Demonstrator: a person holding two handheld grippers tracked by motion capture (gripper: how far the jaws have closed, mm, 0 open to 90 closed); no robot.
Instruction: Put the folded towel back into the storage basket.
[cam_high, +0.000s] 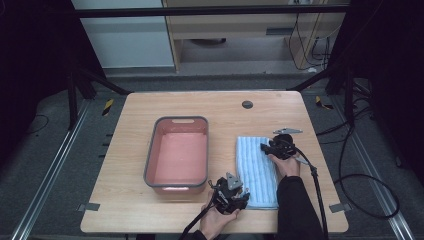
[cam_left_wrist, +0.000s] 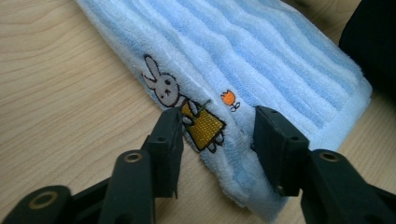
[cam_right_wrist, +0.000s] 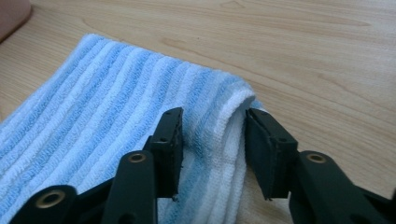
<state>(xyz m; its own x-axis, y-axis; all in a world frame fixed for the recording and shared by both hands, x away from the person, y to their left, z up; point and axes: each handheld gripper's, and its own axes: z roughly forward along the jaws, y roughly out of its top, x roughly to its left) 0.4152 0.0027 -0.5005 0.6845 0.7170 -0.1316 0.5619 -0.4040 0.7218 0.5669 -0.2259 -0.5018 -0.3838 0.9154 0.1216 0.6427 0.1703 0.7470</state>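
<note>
Both tools straddle opposite corners of the folded blue striped terry towel (cam_high: 256, 171).
Towel's long axis runs top-to-bottom, right of centre on the wooden desk (cam_high: 130, 150); left tool (cam_left_wrist: 217, 135) released over lower-left corner, right tool (cam_right_wrist: 212, 140) released over upper-right.

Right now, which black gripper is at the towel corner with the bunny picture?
The left gripper, at the striped blue terry towel's near corner. The right gripper straddles a plain striped corner.

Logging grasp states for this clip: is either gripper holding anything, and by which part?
Nothing is firmly held yet. The left gripper straddles the blue towel at its near corner by the bunny, the right gripper its far corner; both jaws stand apart around the cloth.
</note>
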